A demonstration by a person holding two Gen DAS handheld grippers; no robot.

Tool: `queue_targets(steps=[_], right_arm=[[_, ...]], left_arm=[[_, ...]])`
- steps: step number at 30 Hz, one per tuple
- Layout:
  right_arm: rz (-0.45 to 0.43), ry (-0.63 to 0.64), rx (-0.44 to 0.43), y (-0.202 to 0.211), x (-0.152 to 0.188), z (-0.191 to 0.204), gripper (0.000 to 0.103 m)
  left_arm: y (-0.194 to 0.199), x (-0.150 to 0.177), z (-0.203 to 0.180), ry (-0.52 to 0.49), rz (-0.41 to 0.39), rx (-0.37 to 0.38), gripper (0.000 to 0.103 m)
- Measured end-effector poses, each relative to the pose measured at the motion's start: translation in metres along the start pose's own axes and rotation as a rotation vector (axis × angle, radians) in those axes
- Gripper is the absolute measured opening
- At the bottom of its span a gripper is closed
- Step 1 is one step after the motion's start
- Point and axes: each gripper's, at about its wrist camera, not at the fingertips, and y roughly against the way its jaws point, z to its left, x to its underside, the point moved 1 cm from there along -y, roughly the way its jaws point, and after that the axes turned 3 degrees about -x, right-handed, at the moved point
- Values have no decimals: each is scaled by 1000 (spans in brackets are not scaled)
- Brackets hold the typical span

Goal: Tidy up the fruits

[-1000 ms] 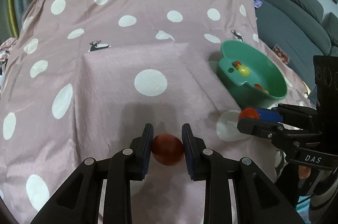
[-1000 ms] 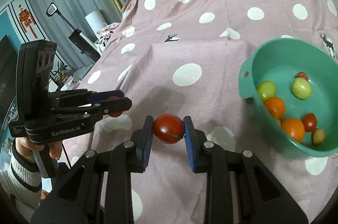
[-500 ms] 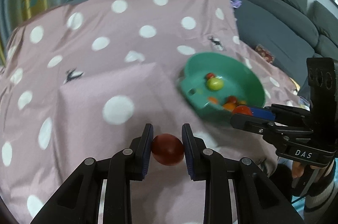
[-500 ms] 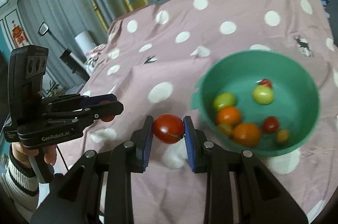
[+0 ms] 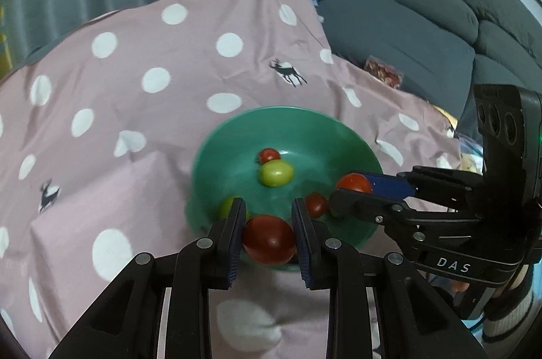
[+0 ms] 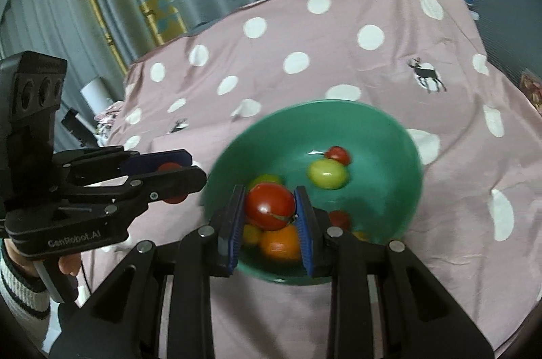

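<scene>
From the left wrist view, the dark red tomato point(image 5: 268, 238) pinched in the left gripper point(image 5: 268, 235) covers the near rim of the green bowl point(image 5: 237, 135), and one pad half hides a yellow-green fruit point(image 5: 226, 206). The right gripper point(image 5: 352, 189) blocks the bowl's right edge, so only part of its tomato point(image 5: 354, 182) shows.

In the right wrist view the bowl's rim point(image 6: 305, 108) is smeared with blur. The orange point(image 6: 279, 243) sits mostly behind the red tomato point(image 6: 269, 205) and blue pads. A small red fruit point(image 6: 339, 218) is blurry, can't tell what it is. The hand point(image 6: 67, 264) under the left gripper point(image 6: 176, 171) is mostly hidden.
</scene>
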Motion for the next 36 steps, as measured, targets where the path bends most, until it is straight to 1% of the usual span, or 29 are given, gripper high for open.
queue_targets(steps=[6,10,14,16,18,19,20,21,22,23,25,26,27,28,29,31,36], right_arm=[[30,4,39,-8,0,-16,29],[63,25,74,-13,-2,-20,29],[89,49,112,-18,-2,-22,31],[93,48,116,-17,-2,-23,31],[95,52,129,-16,-1,-22,31],[97,55,137,-15,0,-21,33],[99,58,143,-13,0,-20,37],[98,63,155,-10,0,-18,47],[94,71,170,-7,0,-16,56],[88,81,192,-3,0,-15,57],[79,94,224,5,-1,-12,74],[68,97,239,12,-3,-10,77],[63,101,244,17,-4,-9,85],[60,107,248,22,-5,-7,90],[59,116,253,26,-6,-5,92],[50,134,261,37,-9,-1,93],[56,151,221,54,-10,8,95]], left_arm=[[-24,-5,-9,-14,41,8,28],[-39,-5,-14,-38,77,-4,28],[-48,-4,-19,-62,98,-32,28],[-48,-4,-20,-64,99,-43,28],[-46,-3,-20,-69,102,-71,28],[-45,-3,-19,-70,102,-82,29],[-42,-3,-19,-70,99,-96,36],[-38,-3,-18,-66,98,-111,45],[-35,-3,-17,-63,98,-129,62],[-31,-3,-16,-63,92,-167,72],[-23,-3,-14,-62,77,-193,80],[-17,-3,-12,-53,72,-196,86],[-12,-3,-11,-47,64,-202,89],[-7,-4,-11,-44,53,-213,95],[-1,-4,-11,-45,41,-232,100],[10,-6,-13,-42,21,-261,100],[33,-12,-11,22,-7,-248,101]])
